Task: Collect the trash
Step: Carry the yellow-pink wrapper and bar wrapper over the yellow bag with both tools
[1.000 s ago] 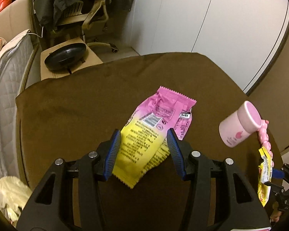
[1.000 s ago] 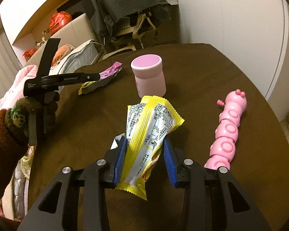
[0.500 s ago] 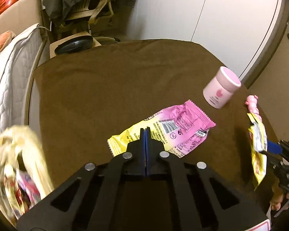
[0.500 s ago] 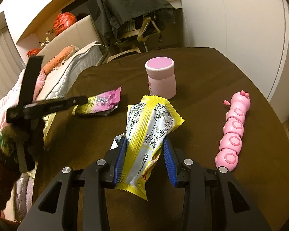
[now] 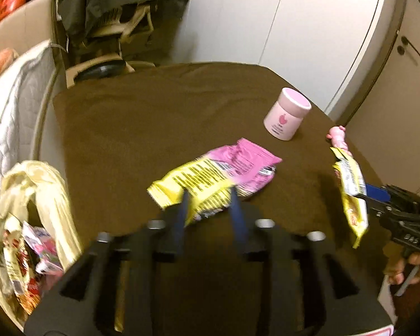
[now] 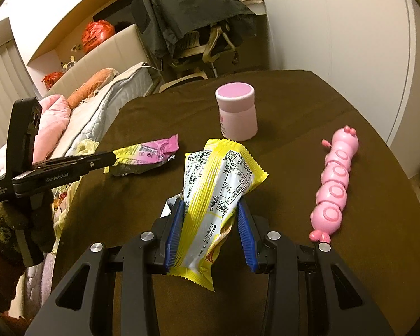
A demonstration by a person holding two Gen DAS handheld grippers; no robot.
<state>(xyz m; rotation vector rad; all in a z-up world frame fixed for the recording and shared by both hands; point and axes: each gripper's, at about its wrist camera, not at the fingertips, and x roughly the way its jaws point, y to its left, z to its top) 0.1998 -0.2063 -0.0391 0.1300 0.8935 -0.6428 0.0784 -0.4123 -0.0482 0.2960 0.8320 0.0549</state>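
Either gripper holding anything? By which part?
Right gripper grips the yellow wrapper by its lower half. Left gripper: blurred, jaws apart around the pink wrapper's yellow end; hold unclear.

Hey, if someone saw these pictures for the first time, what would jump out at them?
Probably the yellow snack wrapper standing up between the right tongs, front and centre. Next, the pink-and-yellow wrapper at the left tongs, above the brown table. Then the pink caterpillar toy at the table's right side and the pink jar behind.

Pink-and-yellow wrapper (image 5: 215, 177) with black print; yellow-and-silver wrapper (image 6: 214, 193). Pale pink jar (image 6: 238, 112), pink caterpillar toy (image 6: 334, 179). Brown tablecloth (image 6: 308, 98).
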